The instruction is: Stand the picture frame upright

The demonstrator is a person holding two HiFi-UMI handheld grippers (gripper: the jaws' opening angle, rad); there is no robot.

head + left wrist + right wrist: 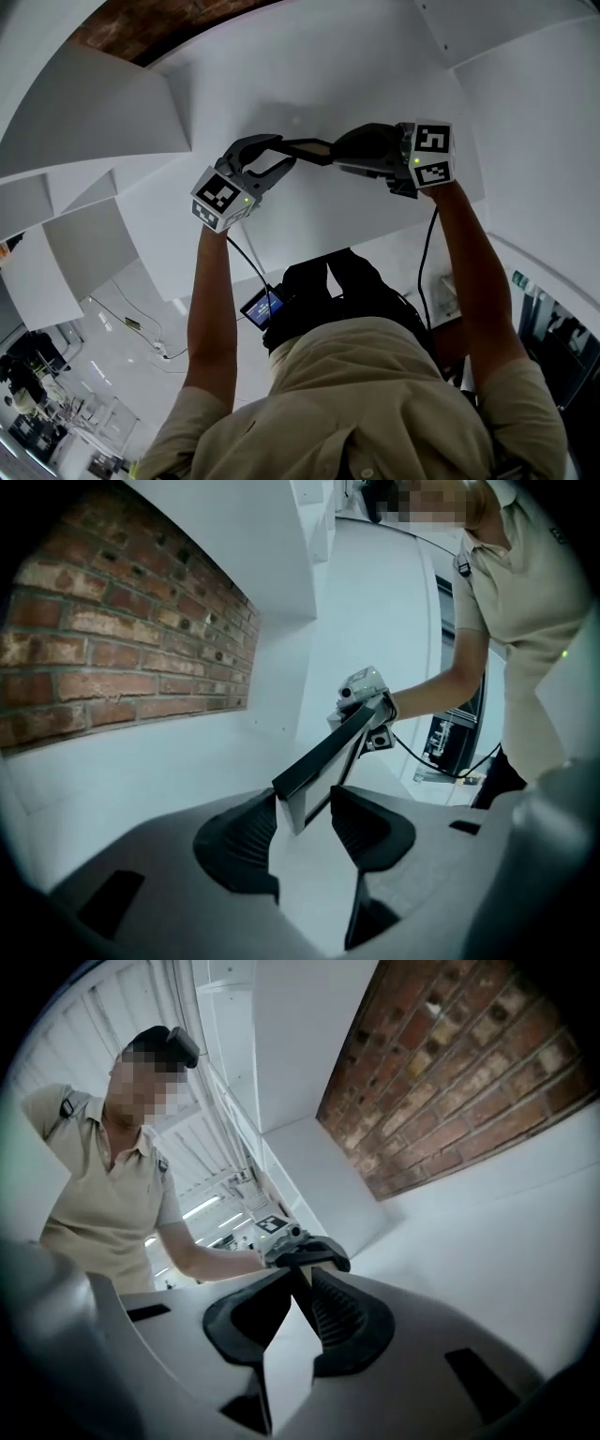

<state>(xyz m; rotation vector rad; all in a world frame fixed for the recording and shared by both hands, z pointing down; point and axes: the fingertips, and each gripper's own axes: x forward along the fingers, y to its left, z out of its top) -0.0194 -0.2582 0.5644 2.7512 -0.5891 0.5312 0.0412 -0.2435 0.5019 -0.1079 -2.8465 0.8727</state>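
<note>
The picture frame (309,148), a thin dark-edged panel, hangs level in the air over the white table (309,66), carried at both ends. My left gripper (287,151) has its jaws spread wide, and one end of the frame (328,757) fills the space between the pads (248,832). My right gripper (339,155) grips the other end. In the right gripper view the frame (302,1283) shows edge-on, pinched at the jaw tips (298,1274). Each gripper sees the other at the far end of the frame.
A brick wall (112,649) rises behind the table's far edge. White partition panels (94,112) stand to the left and a white block (309,1166) sits by the wall. Cables (427,253) trail from the grippers toward the person's body.
</note>
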